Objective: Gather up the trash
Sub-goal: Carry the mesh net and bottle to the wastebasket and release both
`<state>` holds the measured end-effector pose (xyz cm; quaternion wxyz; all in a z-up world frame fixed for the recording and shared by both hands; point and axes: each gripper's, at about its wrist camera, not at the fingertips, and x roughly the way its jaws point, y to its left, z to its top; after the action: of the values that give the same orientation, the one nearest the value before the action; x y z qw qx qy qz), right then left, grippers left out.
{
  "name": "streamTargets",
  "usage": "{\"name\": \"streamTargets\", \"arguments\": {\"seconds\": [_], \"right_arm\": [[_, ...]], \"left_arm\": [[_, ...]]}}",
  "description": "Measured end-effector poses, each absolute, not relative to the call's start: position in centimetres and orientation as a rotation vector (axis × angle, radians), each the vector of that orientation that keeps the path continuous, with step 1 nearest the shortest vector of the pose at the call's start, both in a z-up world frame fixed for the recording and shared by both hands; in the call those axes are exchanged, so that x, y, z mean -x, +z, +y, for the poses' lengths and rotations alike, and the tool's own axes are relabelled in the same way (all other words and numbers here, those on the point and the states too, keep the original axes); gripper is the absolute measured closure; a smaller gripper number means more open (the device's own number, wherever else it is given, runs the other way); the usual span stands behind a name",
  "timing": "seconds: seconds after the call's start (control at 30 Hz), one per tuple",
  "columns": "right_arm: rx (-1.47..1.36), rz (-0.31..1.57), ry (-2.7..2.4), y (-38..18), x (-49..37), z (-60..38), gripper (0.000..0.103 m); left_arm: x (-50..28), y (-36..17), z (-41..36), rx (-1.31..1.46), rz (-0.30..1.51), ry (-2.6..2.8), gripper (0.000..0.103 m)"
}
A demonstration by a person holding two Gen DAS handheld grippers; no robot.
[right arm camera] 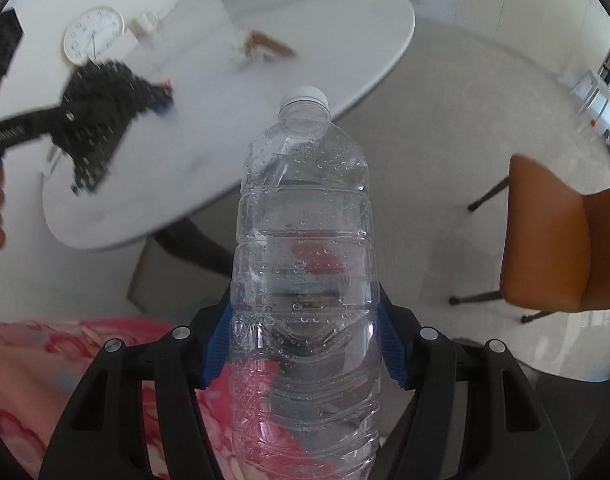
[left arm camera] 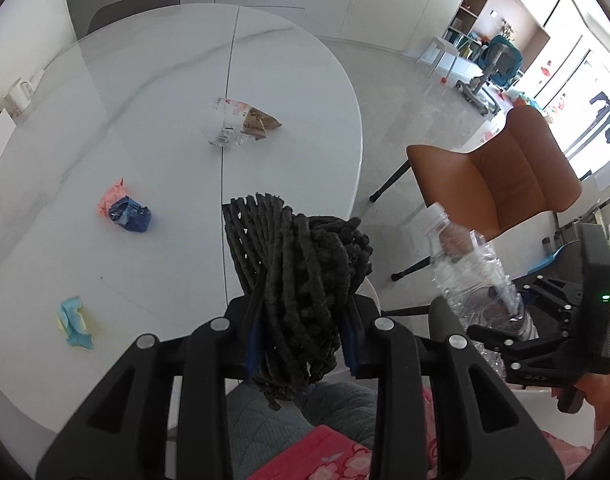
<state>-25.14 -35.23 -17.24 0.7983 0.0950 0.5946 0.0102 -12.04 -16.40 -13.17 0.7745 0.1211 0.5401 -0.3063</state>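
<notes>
Collection was midway, by my judgement: both tools were loaded and held off the near edge of the white table point(left arm camera: 153, 92). The left gripper point(left arm camera: 301, 328) was clamped on a floppy black woven bundle point(left arm camera: 301, 264), ropey and coarse. The right gripper point(right arm camera: 305, 344) pinched a clear plastic bottle point(right arm camera: 305, 240), ribbed, dented, beaded inside with droplets, its white cap on. Litter lay on the tabletop: a torn clear-and-brown wrapper point(left arm camera: 243, 122) mid-table, a crumpled pink and blue wrapper point(left arm camera: 125, 210) nearer, and a pale blue and yellow scrap point(left arm camera: 75, 322) nearest. No bin showed; the next move probably called for dropping both loads somewhere.
</notes>
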Motion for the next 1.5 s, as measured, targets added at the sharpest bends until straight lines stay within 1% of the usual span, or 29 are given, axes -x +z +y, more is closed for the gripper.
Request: {"name": "streamTargets", "arguments": {"seconds": [0.23,0.37,0.47,0.5,0.53,0.6,0.87,1.27,1.5], "right_arm": [[-0.159,1.371,0.081,-21.4,23.0,-34.4,0.04],[-0.14,1.386,0.112,-22.7,22.5,-33.5,0.04],[-0.138,1.379,0.142,-23.3,22.1,-33.1,0.038],[-0.136,1.367,0.142,-23.3,21.9,-33.0,0.028],[-0.128,1.351,0.125,-23.3,21.9,-33.2,0.015],[-0.116,1.324,0.094,-23.1,21.7,-33.4,0.011],[-0.137,1.271,0.065,-20.7,21.7,-34.0,0.011],[-0.146,1.249,0.047,-19.7,22.4,-34.1,0.01],[-0.144,1.231,0.001,-19.1,23.3,-35.3,0.01]], "left_arm": [[13.2,-13.5,-16.8,-0.296,1.181,-0.65,0.072],[13.8,-14.0,-16.8,-0.311,1.189,-0.642,0.072],[14.0,-14.2,-16.8,-0.315,1.196,-0.64,0.072],[14.0,-14.2,-16.9,-0.318,1.196,-0.64,0.072],[14.1,-14.2,-16.9,-0.321,1.197,-0.639,0.072],[14.1,-14.2,-16.9,-0.324,1.196,-0.641,0.072],[14.3,-14.1,-17.6,-0.334,1.19,-0.653,0.071],[15.8,-14.7,-18.9,-0.377,1.202,-0.714,0.071],[16.8,-15.9,-19.9,-0.398,1.235,-0.77,0.071]]}}
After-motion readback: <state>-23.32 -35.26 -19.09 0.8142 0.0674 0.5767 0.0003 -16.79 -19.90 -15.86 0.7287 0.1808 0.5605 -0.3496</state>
